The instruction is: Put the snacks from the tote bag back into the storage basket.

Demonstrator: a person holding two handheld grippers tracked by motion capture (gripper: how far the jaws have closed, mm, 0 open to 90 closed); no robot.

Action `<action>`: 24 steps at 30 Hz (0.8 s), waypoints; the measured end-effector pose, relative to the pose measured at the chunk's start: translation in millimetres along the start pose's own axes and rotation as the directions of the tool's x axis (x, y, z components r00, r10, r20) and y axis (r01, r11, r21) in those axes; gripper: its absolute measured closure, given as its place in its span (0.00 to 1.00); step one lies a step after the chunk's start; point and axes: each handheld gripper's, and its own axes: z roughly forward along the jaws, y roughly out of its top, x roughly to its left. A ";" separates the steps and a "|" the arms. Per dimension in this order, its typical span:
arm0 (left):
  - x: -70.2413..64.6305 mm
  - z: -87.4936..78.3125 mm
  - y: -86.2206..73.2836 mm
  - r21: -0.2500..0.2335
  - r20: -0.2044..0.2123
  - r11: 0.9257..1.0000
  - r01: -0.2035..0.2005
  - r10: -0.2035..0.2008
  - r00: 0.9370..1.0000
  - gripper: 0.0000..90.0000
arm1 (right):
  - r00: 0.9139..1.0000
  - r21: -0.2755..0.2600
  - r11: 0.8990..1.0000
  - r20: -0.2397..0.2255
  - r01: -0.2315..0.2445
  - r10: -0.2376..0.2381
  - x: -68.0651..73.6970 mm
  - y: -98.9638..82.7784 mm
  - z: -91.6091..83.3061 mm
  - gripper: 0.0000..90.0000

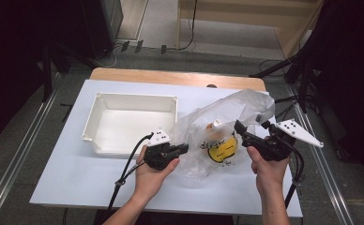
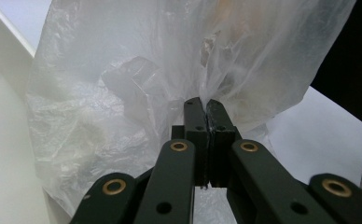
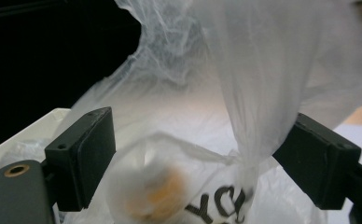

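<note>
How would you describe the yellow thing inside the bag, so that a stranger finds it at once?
On the white table, right of the white bin, lies a crumpled clear bag. The yellow thing sits low inside it, between the two grippers. It alone is bright yellow with black lettering.

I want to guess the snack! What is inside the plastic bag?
Through the thin plastic bag you can see a yellow packet with black writing and something orange beside it. The crinkled plastic blurs them, so what they are stays hidden.
</note>
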 end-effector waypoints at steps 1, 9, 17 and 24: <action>0.3 0.3 -0.4 0.000 -0.002 1.000 0.006 -0.006 1.000 1.00 | 1.000 -0.013 1.000 0.006 0.018 -0.018 2.2 4.7 -2.0 0.17; -8.1 0.0 -2.0 0.000 0.009 1.000 -0.005 0.005 1.000 1.00 | 1.000 -0.094 0.995 0.000 0.018 -0.018 6.0 42.2 -12.9 0.19; -9.9 3.0 -3.9 0.003 0.023 1.000 -0.003 0.003 1.000 1.00 | 0.999 -0.127 0.991 0.024 0.049 -0.046 10.1 55.0 -6.5 0.47; -15.1 6.5 -13.2 0.024 0.041 1.000 -0.015 0.014 0.999 1.00 | 0.998 -0.104 0.994 0.056 0.033 -0.027 -2.0 49.4 19.2 0.92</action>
